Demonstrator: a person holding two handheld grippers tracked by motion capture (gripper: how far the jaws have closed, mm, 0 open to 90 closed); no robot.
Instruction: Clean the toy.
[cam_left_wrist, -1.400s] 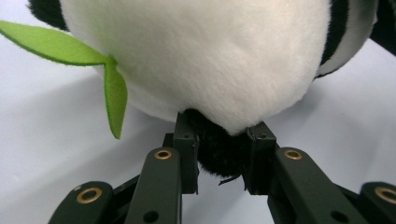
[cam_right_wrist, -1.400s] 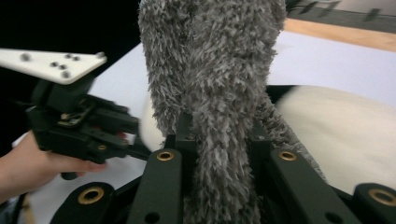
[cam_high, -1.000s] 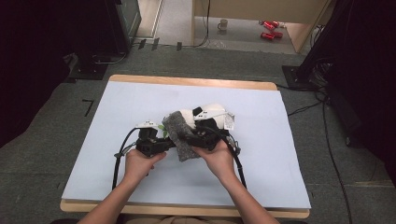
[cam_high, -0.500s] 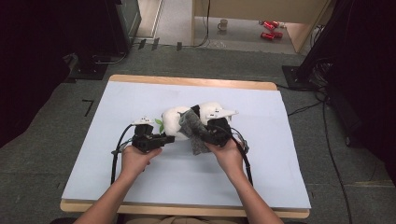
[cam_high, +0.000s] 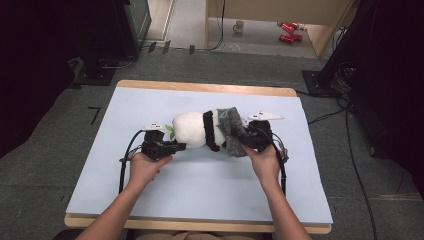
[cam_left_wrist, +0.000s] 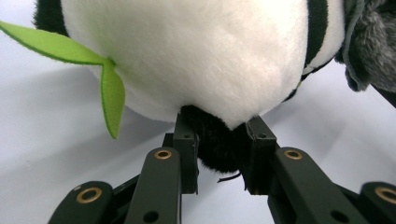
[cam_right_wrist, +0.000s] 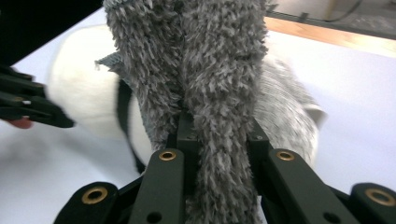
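Note:
A white and black plush toy (cam_high: 192, 129) with a green felt leaf (cam_left_wrist: 111, 95) lies stretched across the middle of the pale blue table (cam_high: 200, 180). My left gripper (cam_high: 175, 146) is shut on a black part of the plush toy (cam_left_wrist: 219, 149) at its left end. A fuzzy grey garment (cam_high: 231, 131) covers the toy's right part. My right gripper (cam_high: 246, 140) is shut on a fold of this grey garment (cam_right_wrist: 219, 93), which stands up between the jaws and hides what lies beyond.
The table's wooden edge (cam_high: 205, 88) runs along the far side. Beyond it on the floor stand a mug (cam_high: 239, 25) and red cans (cam_high: 286, 31). Dark equipment stands (cam_high: 100, 45) flank the table, with cables (cam_high: 350, 150) on the floor at right.
My right hand has pulled the grey garment to the right, and the white plush body now shows stretched out between the two grippers. The left hand has stayed about where it was.

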